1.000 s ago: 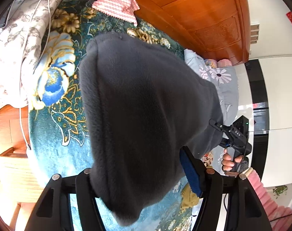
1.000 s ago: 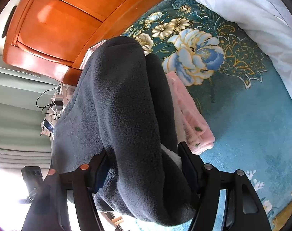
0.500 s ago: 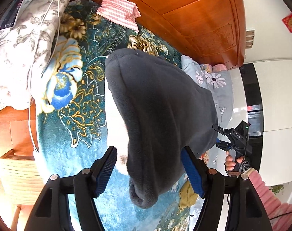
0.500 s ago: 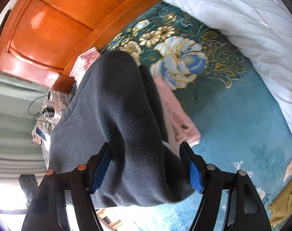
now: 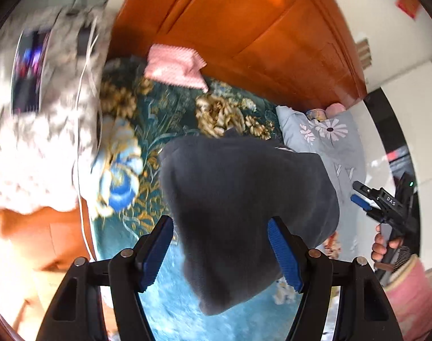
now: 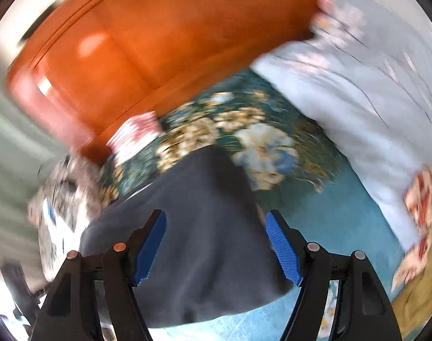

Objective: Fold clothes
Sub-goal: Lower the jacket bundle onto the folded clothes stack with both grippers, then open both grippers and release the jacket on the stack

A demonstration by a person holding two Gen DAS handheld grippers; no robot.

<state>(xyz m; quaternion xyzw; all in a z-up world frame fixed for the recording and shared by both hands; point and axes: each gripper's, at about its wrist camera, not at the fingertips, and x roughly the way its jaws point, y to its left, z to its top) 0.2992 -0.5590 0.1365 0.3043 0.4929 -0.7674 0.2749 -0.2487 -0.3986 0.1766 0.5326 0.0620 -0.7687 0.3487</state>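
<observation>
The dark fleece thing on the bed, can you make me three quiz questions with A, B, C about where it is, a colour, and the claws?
1. Where is the grey fleece?
A. on the floral bedspread
B. on the floor
C. on a chair

2. What colour are the pads of the left claw?
A. red
B. blue
C. green

3. What state is the right claw in?
A. shut on fleece
B. open
C. out of sight

Answers: A, bedspread shows around it; B, both pads are blue; B, its jaws stand wide apart.
</observation>
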